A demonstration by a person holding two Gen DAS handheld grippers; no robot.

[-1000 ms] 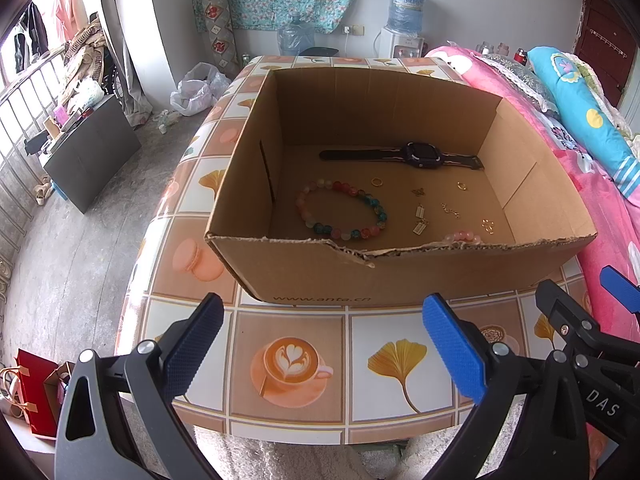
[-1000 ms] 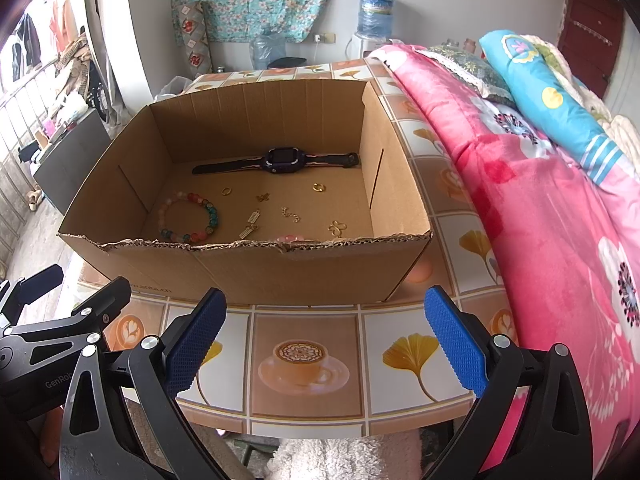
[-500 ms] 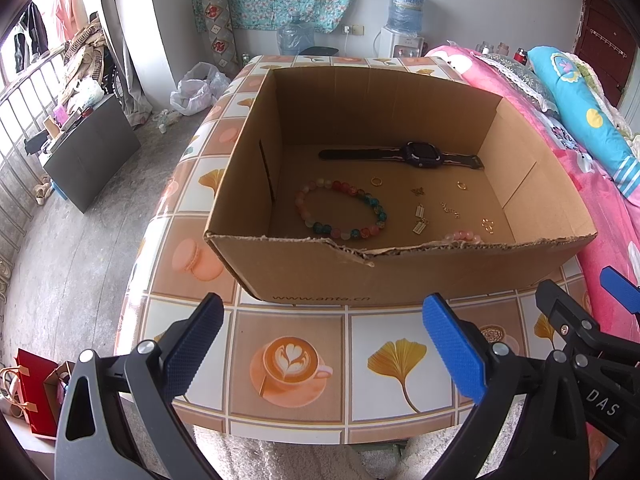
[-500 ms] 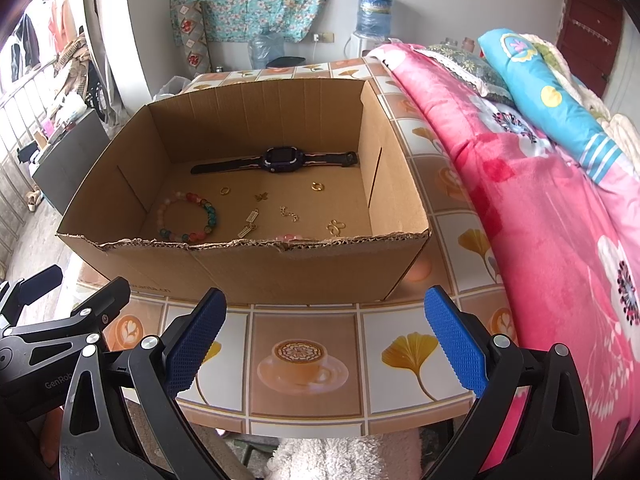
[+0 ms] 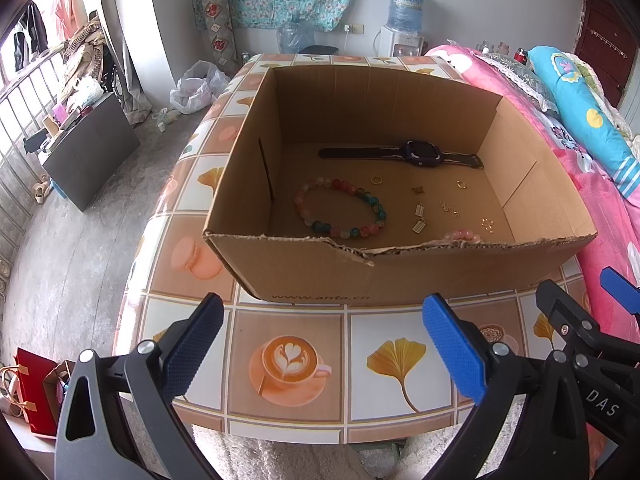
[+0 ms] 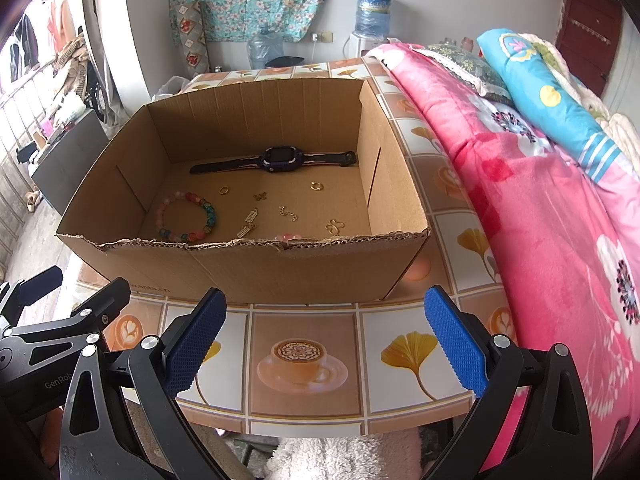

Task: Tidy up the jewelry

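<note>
We hold both tools short of the cardboard box, at its six o'clock side, over the tiled tabletop. Our left gripper stands with its blue pads wide apart and nothing between them; our right gripper is spread just as wide, also empty. In the left view the right tool shows at four o'clock, beside ours and not touching it.

The jewelry all lies on the floor of the box. A dark watch stretches flat along the twelve o'clock wall. A bracelet of coloured beads lies in a ring at about nine o'clock of the box floor. A pink bracelet peeks over the torn near rim at six o'clock, mostly hidden by it. Between them, scattered apart from one another, lie small gold pieces: two rings, a short chain, a pair of bar earrings and a butterfly charm.

A pink blanket lies along the table at three o'clock.
</note>
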